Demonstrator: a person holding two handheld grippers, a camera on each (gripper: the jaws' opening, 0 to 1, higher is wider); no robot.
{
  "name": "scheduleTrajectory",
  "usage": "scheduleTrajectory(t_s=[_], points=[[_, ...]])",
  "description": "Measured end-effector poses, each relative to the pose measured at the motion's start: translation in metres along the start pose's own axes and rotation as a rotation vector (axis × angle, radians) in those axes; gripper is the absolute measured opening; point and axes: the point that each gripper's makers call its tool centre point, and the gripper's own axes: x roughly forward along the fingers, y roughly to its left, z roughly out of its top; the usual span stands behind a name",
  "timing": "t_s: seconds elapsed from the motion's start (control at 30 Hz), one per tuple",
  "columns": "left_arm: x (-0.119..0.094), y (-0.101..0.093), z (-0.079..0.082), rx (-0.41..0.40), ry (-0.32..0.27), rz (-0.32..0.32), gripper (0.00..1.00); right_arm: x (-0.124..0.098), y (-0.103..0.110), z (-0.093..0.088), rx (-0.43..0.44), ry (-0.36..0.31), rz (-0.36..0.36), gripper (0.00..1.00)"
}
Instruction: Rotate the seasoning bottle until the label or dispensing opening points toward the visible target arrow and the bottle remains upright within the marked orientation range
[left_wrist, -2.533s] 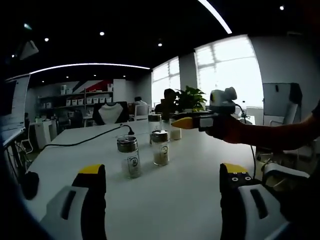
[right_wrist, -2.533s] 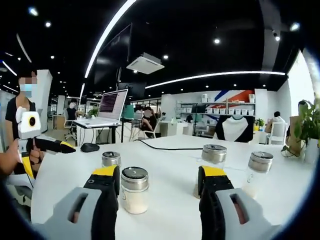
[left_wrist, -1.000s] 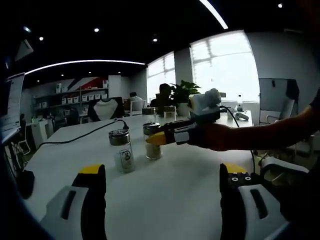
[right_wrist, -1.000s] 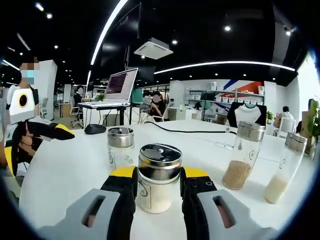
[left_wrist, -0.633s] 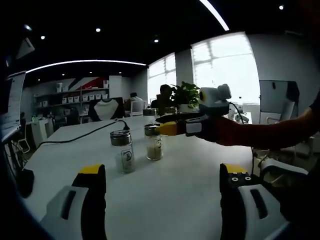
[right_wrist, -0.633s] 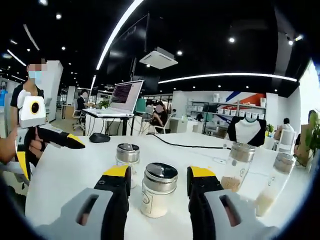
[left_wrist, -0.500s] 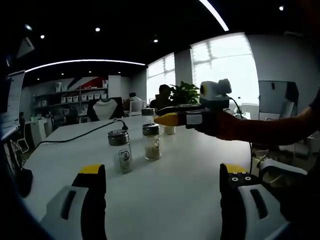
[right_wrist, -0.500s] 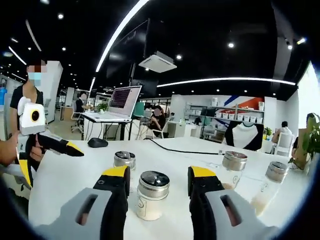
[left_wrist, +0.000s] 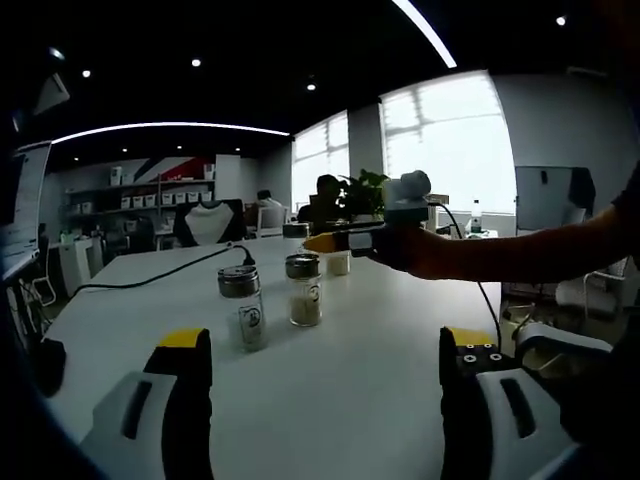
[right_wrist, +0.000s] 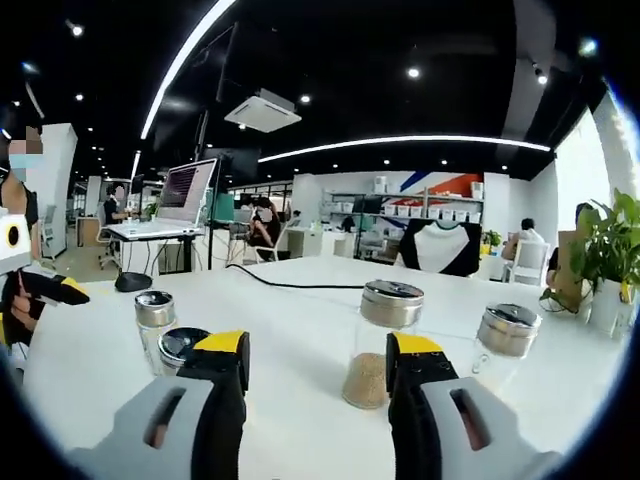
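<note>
Office space with ceiling lights, shelves at the back and a big white counter (right_wrist: 300, 330) carrying everything. On it stand several clear glass seasoning bottles with round metal shaker lids, all upright. In the right gripper view my right gripper (right_wrist: 318, 352) is spread wide, nothing between the jaws; the brown-filled seasoning bottle (right_wrist: 385, 340) stands just beyond, in line with my right jaw tip, and another metal-lidded bottle (right_wrist: 506, 340) is off to its right. Two low metal-lidded bottles (right_wrist: 160, 325) sit near the left jaw tip. In the left gripper view my left gripper (left_wrist: 325, 345) is also wide and empty, low over bare counter, with two labelled bottles, the nearer labelled bottle (left_wrist: 243, 305) and the pale-filled bottle (left_wrist: 303, 290), well ahead of it, and a black cable (left_wrist: 160, 277) trailing behind them. No target arrow or marked range that I can make out, so which bottle and which heading is a guess. My read: I'm between grasps, lining up on the brown-filled one. To do it well: centre the bottle between both jaws, close on the glass body below the lid, keep my wrist level so it stays upright, turn in small steps, avoid bumping neighbours.
</note>
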Motion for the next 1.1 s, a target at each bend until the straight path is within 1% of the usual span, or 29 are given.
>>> scheduleTrajectory(t_s=[0.03,0.13,0.23,0.4,0.5,0.6,0.67,0.77,0.8,0.87,0.97,1.03,1.1], points=[[0.0,-0.001,0.001,0.001,-0.002,-0.003,1.0,0.002,-0.006,-0.001,0.017,0.006,-0.031,0.55],[0.001,-0.002,0.001,0.003,-0.003,-0.007,1.0,0.01,-0.016,0.002,0.019,-0.004,-0.062,0.54],[0.0,-0.001,-0.001,0.002,0.002,-0.006,1.0,0.018,-0.024,0.002,0.009,0.005,-0.104,0.53],[-0.002,0.002,-0.001,-0.002,-0.001,-0.001,1.0,0.029,-0.032,0.003,-0.017,-0.006,-0.13,0.51],[-0.003,0.004,-0.001,-0.004,0.0,0.005,1.0,0.033,-0.04,0.0,0.015,0.004,-0.163,0.49],[-0.004,0.006,-0.001,-0.007,-0.001,0.009,0.99,0.036,-0.047,0.0,-0.007,-0.003,-0.193,0.45],[-0.004,0.008,-0.001,-0.009,-0.004,0.013,0.99,0.039,-0.048,0.003,-0.008,-0.019,-0.193,0.43],[-0.004,0.008,-0.002,-0.013,-0.002,0.012,0.99,0.045,-0.049,0.003,0.001,-0.016,-0.196,0.43],[-0.004,0.008,-0.003,-0.013,0.0,0.012,0.99,0.046,-0.052,0.003,0.02,-0.021,-0.212,0.43],[-0.003,0.008,-0.003,-0.013,0.001,0.011,0.99,0.049,-0.055,0.002,0.066,-0.024,-0.219,0.42],[-0.003,0.008,-0.004,-0.014,0.002,0.008,0.99,0.053,-0.058,0.002,0.059,-0.025,-0.225,0.41],[-0.002,0.008,-0.004,-0.018,0.001,0.006,0.99,0.055,-0.058,0.005,0.088,-0.049,-0.213,0.41],[-0.002,0.008,-0.004,-0.022,-0.002,0.003,0.99,0.056,-0.061,0.002,0.102,-0.04,-0.222,0.41]])
